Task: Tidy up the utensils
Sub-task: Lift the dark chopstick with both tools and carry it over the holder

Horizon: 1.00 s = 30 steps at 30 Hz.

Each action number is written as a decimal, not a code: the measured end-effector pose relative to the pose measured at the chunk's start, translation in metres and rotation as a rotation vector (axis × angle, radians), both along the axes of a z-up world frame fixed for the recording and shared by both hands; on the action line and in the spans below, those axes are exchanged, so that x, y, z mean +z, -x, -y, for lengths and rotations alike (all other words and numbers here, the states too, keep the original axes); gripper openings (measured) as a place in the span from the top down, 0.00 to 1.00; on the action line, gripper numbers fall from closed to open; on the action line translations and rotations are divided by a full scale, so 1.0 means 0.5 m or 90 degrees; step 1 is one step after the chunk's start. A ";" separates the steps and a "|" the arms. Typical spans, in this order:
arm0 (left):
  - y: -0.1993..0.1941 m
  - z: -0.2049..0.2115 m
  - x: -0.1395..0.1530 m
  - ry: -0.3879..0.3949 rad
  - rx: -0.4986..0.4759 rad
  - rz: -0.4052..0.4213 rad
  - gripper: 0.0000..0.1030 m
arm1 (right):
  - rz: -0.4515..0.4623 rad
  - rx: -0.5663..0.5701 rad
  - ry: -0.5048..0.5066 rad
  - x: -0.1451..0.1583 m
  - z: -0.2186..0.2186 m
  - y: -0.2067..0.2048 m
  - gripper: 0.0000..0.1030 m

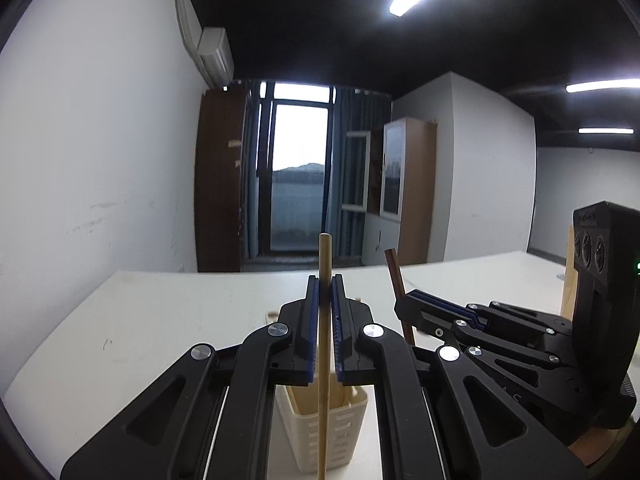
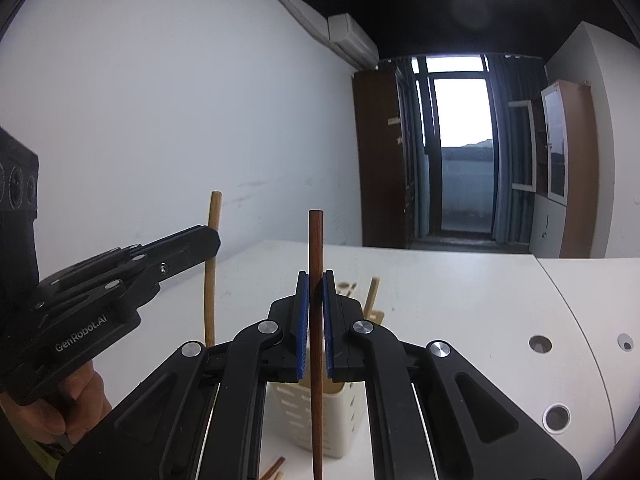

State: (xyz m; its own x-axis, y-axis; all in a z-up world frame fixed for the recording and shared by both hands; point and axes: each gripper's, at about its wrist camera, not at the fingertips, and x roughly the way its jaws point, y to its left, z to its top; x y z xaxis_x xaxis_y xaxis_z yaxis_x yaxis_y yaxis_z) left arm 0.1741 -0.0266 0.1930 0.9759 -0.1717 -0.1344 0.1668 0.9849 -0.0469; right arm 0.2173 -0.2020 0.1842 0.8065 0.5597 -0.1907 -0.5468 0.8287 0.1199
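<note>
White table (image 1: 168, 312), window (image 1: 298, 168), cabinet (image 1: 408, 188)

Light chopstick (image 1: 324, 320) upright in left claw (image 1: 325, 300) — above, perhaps inside, cream holder (image 1: 340, 432).

Your left wrist camera sits just behind its fingers, facing level across the table (image 1: 160, 320) toward the window (image 1: 298, 172). Your right wrist camera faces likewise, from just right of it. Both views share the holder (image 1: 344, 432) (image 2: 344, 412) close below, table, window, and each other's gripper.
</note>
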 end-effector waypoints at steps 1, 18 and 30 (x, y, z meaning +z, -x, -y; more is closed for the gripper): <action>0.004 -0.001 0.001 0.002 0.002 0.015 0.95 | 0.006 0.001 -0.007 0.003 0.003 0.001 0.93; 0.035 -0.009 0.025 0.088 0.023 0.251 0.95 | 0.168 0.067 -0.165 0.042 0.041 -0.021 0.93; -0.041 0.010 -0.008 0.082 0.034 0.220 0.95 | 0.208 0.046 -0.200 0.017 0.032 -0.064 0.93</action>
